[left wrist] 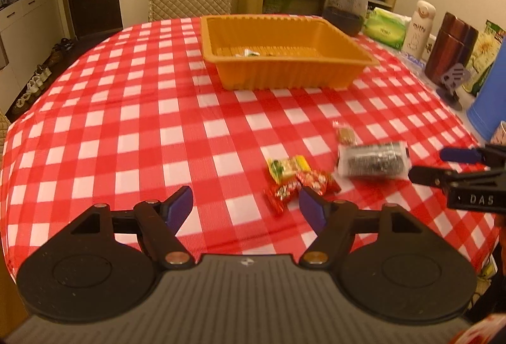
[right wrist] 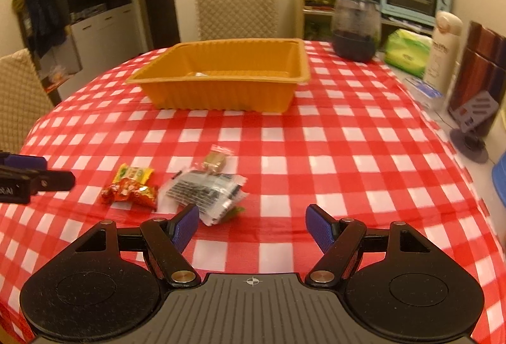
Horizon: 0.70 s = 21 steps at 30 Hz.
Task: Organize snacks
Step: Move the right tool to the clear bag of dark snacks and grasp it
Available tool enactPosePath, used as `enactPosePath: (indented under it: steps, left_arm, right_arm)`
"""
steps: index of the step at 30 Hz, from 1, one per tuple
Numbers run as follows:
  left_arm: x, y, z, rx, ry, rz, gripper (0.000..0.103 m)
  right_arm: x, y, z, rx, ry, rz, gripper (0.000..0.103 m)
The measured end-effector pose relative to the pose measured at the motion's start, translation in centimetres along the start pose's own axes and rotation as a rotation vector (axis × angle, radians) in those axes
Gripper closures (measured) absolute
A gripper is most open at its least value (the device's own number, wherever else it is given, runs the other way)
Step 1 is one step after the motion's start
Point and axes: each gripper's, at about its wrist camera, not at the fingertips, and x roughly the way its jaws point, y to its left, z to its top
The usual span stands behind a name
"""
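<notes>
Before you spreads the tabletop (left wrist: 126,128) under its red-and-white checked plastic cloth, and at its far side stands the orange ribbed plastic basket (left wrist: 284,71), with one small wrapped piece lying on its floor. Beyond the basket, at the right edge, stand a dark round jar (left wrist: 346,8), a green soft pack of tissues (left wrist: 384,27), a white bottle (left wrist: 419,29) and a brown wooden cylinder (left wrist: 450,45). Your left tongs (left wrist: 245,206) hang over the near cloth with their blue pads spread apart and nothing between them; the snacks lie just ahead and to their right. Your right tongs (right wrist: 253,225) are likewise parted and empty, low over the cloth, with the snacks just ahead and to their left. The snacks sit together on the cloth, well short of the basket: a clear packet with dark printed contents (right wrist: 205,193), the largest; beside it two red crinkled candy wrappers (right wrist: 129,192) touching one another; against them a yellow-and-green candy wrapper (right wrist: 134,173); and, just behind the clear packet, a small clear packet holding a brown biscuit (right wrist: 216,159).
</notes>
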Motion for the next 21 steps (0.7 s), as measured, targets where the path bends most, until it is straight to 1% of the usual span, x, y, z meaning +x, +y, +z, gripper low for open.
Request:
enactPosePath:
  steps: [2, 4, 6, 10, 14, 15, 16, 18, 20, 21]
  left_arm:
    - [0.2, 0.1, -0.1, 0.001, 0.006, -0.001, 0.032]
    - [0.4, 0.2, -0.1, 0.004, 0.010, -0.006, 0.032]
    - [0.7, 0.2, -0.1, 0.003, 0.014, -0.012, 0.032]
    - [1.2, 0.1, -0.1, -0.001, 0.021, -0.028, 0.032]
    - [1.6, 0.0, -0.1, -0.003, 0.027, -0.035, 0.032]
    - [1.8, 0.1, -0.1, -0.002, 0.028, -0.034, 0.032]
    - [1.9, 0.1, -0.1, -0.003, 0.030, -0.032, 0.032]
    - [2.1, 0.3, -0.1, -0.005, 0.036, -0.029, 0.032]
    - [2.4, 0.4, -0.1, -0.006, 0.041, -0.026, 0.032]
    - [2.4, 0.4, -0.1, -0.006, 0.044, -0.026, 0.032]
  right_arm:
    - [0.7, 0.6, 0.6, -0.067, 0.007, 0.035, 0.029]
    - [1.5, 1.3, 1.2, -0.162, 0.012, 0.061, 0.029]
    - [2.4, 1.7, 1.6, -0.239, 0.031, 0.097, 0.029]
    - [4.7, 2.0, 2.2, -0.350, 0.081, 0.141, 0.029]
    - [6.4, 2.2, 2.4, -0.396, 0.117, 0.173, 0.029]
    - [6.5, 2.3, 2.4, -0.400, 0.119, 0.176, 0.031]
    - [6.5, 2.4, 2.4, -0.403, 0.123, 0.177, 0.043]
    - [6.1, 2.7, 2.1, -0.414, 0.127, 0.181, 0.050]
    - [5.6, 3.2, 1.6, -0.430, 0.133, 0.173, 0.061]
    - [5.3, 3.5, 1.2, -0.436, 0.129, 0.161, 0.063]
